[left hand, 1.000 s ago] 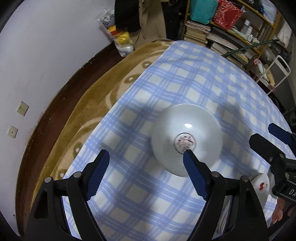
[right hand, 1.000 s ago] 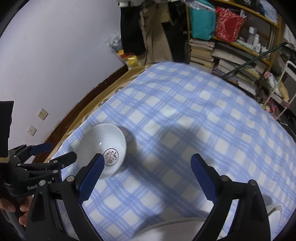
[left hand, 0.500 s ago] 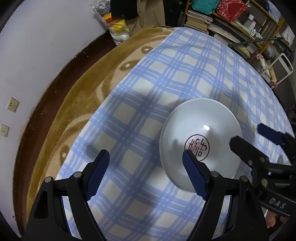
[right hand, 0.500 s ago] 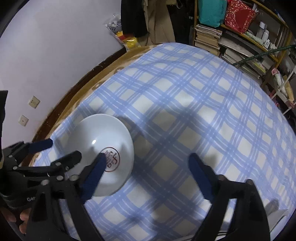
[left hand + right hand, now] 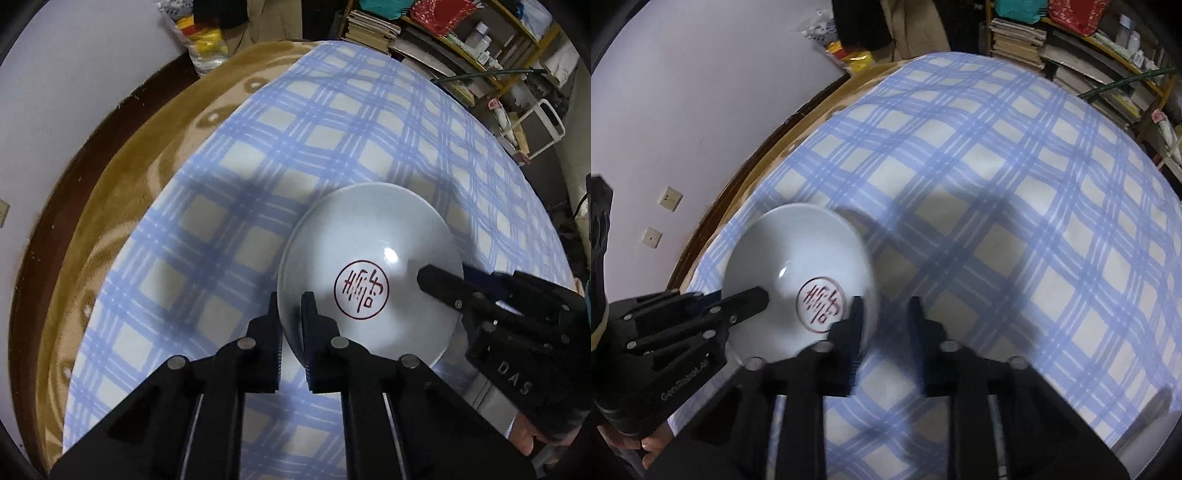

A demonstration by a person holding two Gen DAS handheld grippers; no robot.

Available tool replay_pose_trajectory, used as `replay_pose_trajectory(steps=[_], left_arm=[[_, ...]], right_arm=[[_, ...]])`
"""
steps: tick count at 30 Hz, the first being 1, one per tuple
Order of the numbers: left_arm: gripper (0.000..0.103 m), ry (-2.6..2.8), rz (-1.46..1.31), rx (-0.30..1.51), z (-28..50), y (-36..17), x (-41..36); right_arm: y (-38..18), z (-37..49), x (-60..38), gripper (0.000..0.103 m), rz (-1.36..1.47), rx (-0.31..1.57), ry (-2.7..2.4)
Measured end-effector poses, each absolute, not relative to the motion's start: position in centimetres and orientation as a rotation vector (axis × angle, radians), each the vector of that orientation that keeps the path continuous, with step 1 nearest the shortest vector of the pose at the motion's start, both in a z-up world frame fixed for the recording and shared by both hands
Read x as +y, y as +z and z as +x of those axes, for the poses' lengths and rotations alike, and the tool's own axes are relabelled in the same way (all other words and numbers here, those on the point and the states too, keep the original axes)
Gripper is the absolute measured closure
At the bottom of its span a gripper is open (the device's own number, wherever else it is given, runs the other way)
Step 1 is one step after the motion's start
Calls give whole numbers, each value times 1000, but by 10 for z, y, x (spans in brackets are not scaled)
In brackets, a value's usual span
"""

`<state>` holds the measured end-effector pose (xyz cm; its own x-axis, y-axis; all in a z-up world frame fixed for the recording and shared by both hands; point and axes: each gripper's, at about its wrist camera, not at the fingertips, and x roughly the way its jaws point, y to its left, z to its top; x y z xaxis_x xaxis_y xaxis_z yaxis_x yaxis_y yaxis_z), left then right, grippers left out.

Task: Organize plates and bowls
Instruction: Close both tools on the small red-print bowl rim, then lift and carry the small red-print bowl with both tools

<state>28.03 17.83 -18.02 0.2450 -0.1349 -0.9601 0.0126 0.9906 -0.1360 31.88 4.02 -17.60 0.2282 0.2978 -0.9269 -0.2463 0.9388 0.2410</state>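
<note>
A white bowl (image 5: 369, 273) with a red round mark inside sits on the blue checked cloth. It also shows in the right wrist view (image 5: 798, 280). My left gripper (image 5: 290, 314) is shut on the bowl's near-left rim, one finger inside and one outside. My right gripper (image 5: 884, 317) straddles the opposite rim with its jaws drawn close, a small gap still showing beside the rim. In the left wrist view the right gripper (image 5: 443, 284) reaches over the bowl's right rim.
The blue checked cloth (image 5: 1015, 184) covers the table, with a tan blanket (image 5: 155, 147) at its left edge. Shelves with books (image 5: 424, 40) stand at the back. A white wall (image 5: 701, 92) with sockets lies to the left.
Both grippers went from wide open to closed around the bowl's rim, left on the near-left side, right on the opposite side. Both cameras moved closer to the bowl.
</note>
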Motion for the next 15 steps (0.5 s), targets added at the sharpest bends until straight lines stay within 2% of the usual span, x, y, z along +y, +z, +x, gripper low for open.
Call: replay_pose_trajectory(steps=[1, 15], left_arm=[[94, -94, -99, 1319, 280, -179, 176], [94, -118, -55, 1289, 264, -137, 144]], right_arm=[[-176, 318, 42, 93, 50, 1292, 388], [-142, 295, 16, 92, 78, 1280, 327]])
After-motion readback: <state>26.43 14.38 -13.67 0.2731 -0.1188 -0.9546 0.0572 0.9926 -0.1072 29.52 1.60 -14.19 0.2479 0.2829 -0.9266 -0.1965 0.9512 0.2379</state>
